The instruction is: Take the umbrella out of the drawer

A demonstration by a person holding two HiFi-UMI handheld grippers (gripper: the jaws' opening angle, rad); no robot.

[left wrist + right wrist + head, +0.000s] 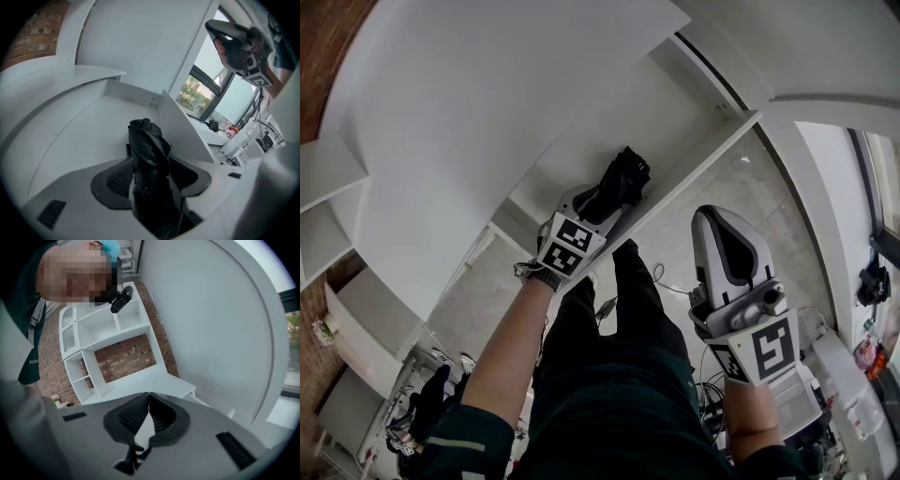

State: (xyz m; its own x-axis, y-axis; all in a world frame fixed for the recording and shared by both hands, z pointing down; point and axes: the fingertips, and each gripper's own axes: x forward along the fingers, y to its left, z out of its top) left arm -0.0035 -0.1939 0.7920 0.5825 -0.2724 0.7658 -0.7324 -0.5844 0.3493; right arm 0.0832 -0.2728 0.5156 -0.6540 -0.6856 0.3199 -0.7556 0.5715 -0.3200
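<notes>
No word, number, brand or label can be read in any view. The only printed marks are black-and-white square patterns on the left marker cube (567, 246) of the left tongs (605, 202) and the right marker cube (766, 349) of the right tongs (727, 220). They hold no letters or digits.

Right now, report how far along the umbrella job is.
Done: the drawer stands open and the left hand-held gripper is inside it. In hand: its jaws stand apart on either side of the black folded umbrella, which lies on the drawer floor; they do not seem to press on it yet. Left: close on it and lift it out. The right hand-held gripper is shut, empty, outside the drawer.
</notes>
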